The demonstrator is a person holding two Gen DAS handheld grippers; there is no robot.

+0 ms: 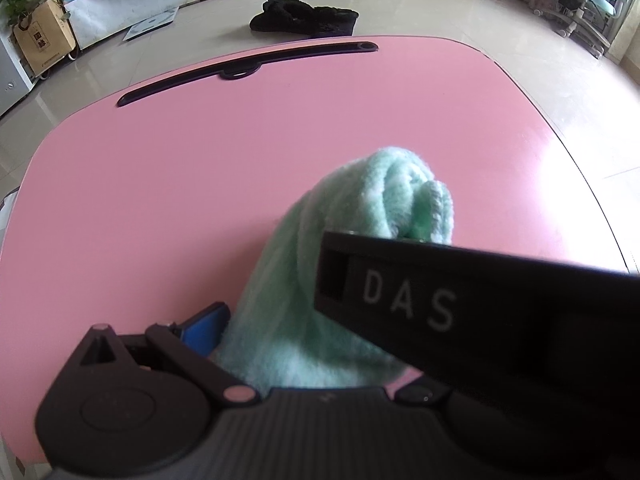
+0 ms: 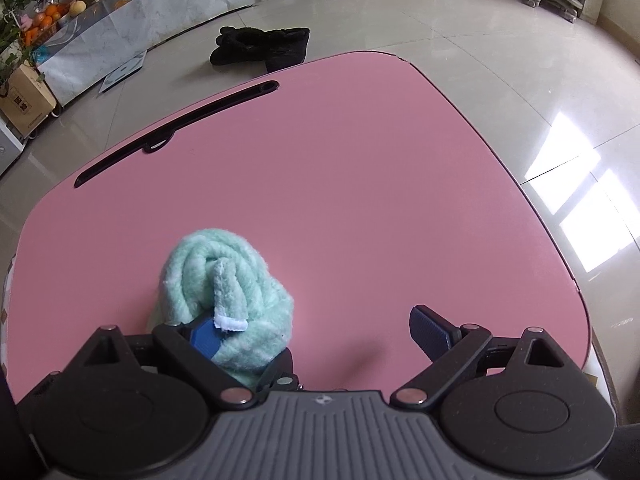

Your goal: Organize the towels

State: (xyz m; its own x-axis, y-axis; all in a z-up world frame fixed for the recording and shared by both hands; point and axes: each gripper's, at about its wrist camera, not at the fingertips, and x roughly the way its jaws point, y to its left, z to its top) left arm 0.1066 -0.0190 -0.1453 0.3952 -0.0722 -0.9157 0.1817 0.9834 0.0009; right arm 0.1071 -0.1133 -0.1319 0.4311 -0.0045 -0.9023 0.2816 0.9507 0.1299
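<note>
A mint-green towel (image 1: 320,288) (image 2: 224,280), rolled into a thick bundle, lies near the front of the pink table (image 1: 200,168) (image 2: 380,200). In the left wrist view it runs up from my left gripper (image 1: 312,332), against the blue left pad (image 1: 204,328). A black bar marked "DAS" (image 1: 460,308), part of the other gripper, hides the right finger, so I cannot see whether the jaws press on the roll. My right gripper (image 2: 320,332) stands open. Its left pad (image 2: 204,340) touches the roll's end, where a white-hemmed corner (image 2: 230,322) hangs. The right pad (image 2: 430,332) is over bare table.
A long black slot (image 1: 248,66) (image 2: 176,132) runs along the table's far edge. Black fluffy slippers (image 1: 304,20) (image 2: 260,46) lie on the tiled floor beyond. A cardboard box (image 1: 40,44) and plants stand far left, an office chair (image 1: 592,4) far right.
</note>
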